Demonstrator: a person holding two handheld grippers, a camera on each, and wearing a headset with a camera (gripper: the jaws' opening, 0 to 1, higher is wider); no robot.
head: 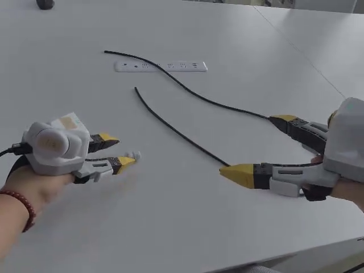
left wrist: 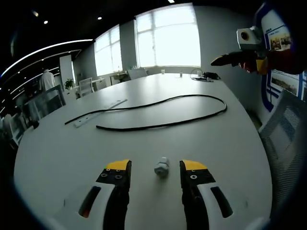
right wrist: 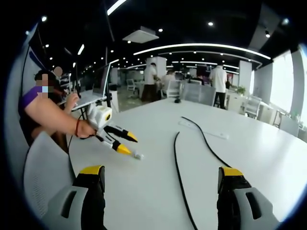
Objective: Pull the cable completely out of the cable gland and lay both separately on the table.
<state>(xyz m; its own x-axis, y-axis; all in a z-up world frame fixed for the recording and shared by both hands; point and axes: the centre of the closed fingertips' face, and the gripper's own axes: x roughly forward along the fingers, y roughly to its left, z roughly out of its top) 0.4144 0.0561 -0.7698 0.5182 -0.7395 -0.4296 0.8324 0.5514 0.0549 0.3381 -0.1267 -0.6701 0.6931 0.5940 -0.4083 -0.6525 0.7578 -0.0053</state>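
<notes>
Lying apart on tabletop (head: 199, 216): one cable (head: 176, 132), one cable gland (head: 133, 154) at its 8 o'clock; left tongs (head: 124, 149), right tongs (head: 247, 144) open, empty

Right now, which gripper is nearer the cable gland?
Left. The cable gland lies just off the left gripper's tips; the right gripper is well away, by the cable.
</notes>
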